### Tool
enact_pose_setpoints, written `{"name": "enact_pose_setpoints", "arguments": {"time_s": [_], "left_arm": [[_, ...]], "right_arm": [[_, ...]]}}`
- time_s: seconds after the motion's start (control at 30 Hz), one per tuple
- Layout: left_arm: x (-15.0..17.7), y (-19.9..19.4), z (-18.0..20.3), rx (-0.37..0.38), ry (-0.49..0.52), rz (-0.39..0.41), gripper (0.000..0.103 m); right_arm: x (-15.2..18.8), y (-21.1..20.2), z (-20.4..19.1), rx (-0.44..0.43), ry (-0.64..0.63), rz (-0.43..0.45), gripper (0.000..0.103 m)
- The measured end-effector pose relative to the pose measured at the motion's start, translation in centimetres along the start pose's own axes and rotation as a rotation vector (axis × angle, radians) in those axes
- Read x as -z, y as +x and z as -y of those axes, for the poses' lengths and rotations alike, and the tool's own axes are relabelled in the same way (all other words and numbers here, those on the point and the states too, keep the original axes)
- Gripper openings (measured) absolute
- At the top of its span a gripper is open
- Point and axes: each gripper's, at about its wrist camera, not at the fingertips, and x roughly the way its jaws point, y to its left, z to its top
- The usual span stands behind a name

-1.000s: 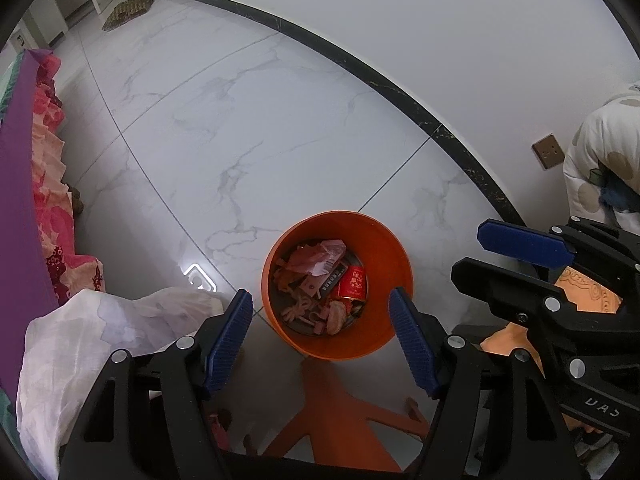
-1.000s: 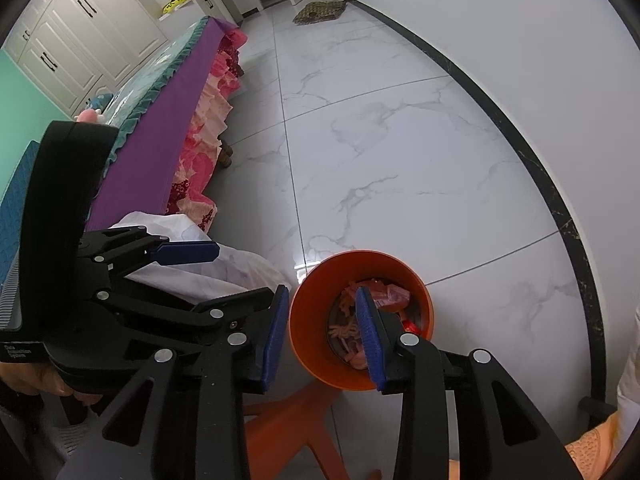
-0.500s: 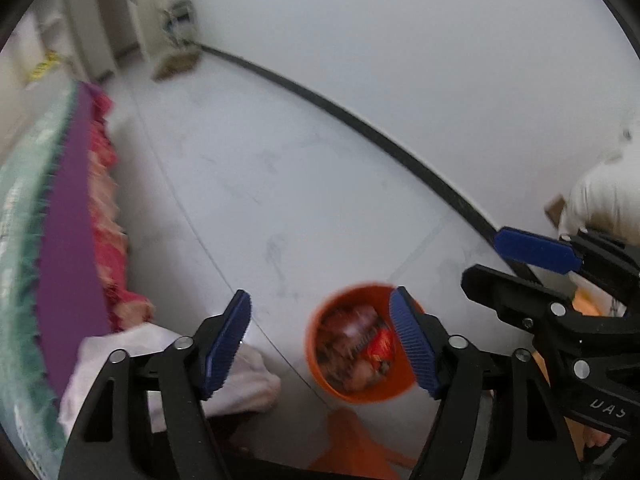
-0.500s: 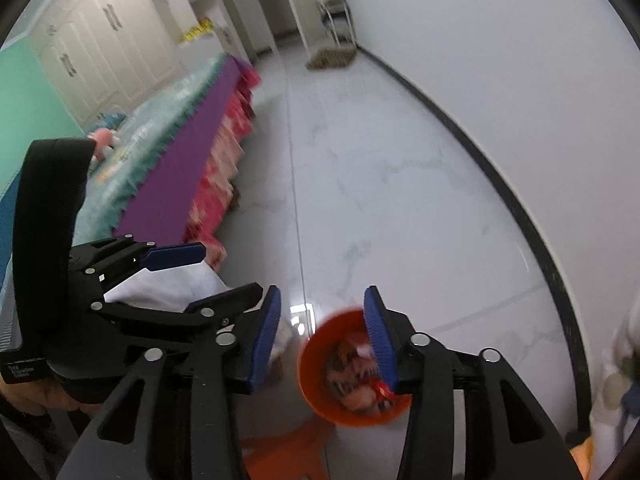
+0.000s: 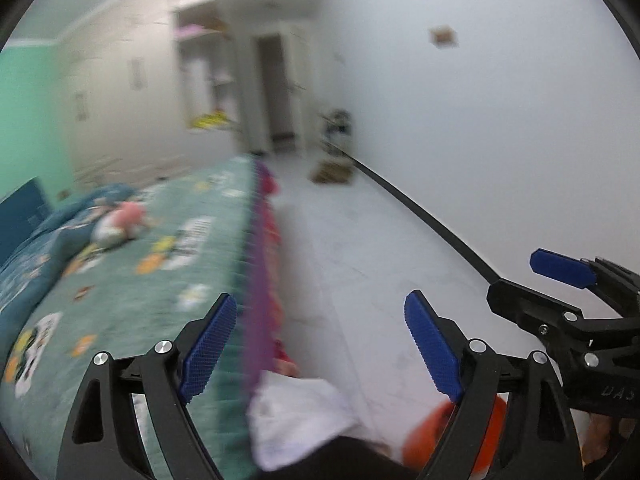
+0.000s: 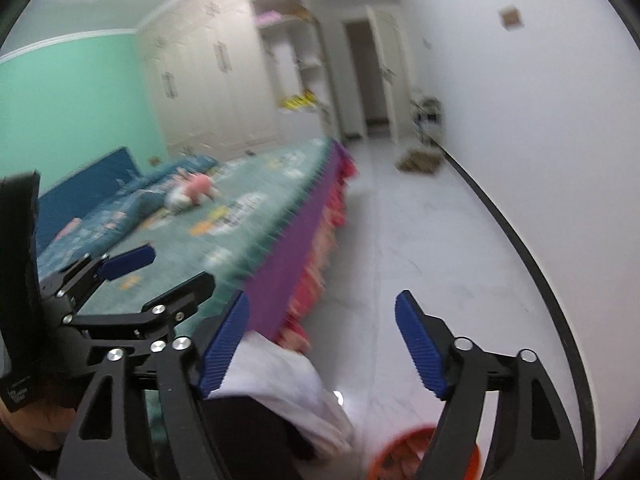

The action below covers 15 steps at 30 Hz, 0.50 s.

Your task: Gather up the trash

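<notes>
A: What does the left wrist view show?

B: The left gripper (image 5: 320,344) has its blue pads spread wide with nothing between them; the jaws have just been opening further. Past them lies a white tiled floor (image 5: 360,248), and on the left a bed (image 5: 140,264) with a teal cover and a pink soft toy (image 5: 124,220). The orange bin (image 5: 424,436) sits at the near bottom edge, half hidden behind the right finger, just beside a white cloth (image 5: 296,416). The right gripper (image 5: 560,268) shows at the right edge.

A: And the right wrist view?

B: The right gripper (image 6: 324,344) also stands wide and grips nothing; its jaws have just been opening too. The orange bin (image 6: 396,456) is low at the near edge, scraps blurred inside it, and the white cloth (image 6: 288,380) lies just left of it. The bed (image 6: 240,216) runs along the left, cupboards (image 6: 212,80) stand far behind, and the left gripper (image 6: 128,260) shows at the left.
</notes>
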Motion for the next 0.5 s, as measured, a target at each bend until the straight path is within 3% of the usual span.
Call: {"name": "enact_pose_setpoints", "arguments": {"time_s": [0.07,0.27,0.5], "left_arm": [[0.2,-1.8,-2.4,-0.096,-0.041,0.044,0.095],[1.2,-7.1,-8.2,-0.357,-0.111,0.136,0.095],[2.5,-11.9,-13.2,-0.534,-0.236,0.144,0.096]], "right_arm": [[-0.8,0.5,-2.2,-0.033,-0.036,0.032,0.086],[-2.4,1.2,-11.5,-0.204,-0.197,0.144,0.098],[-2.7,1.4,-19.1,-0.354,-0.281,0.173,0.098]]}}
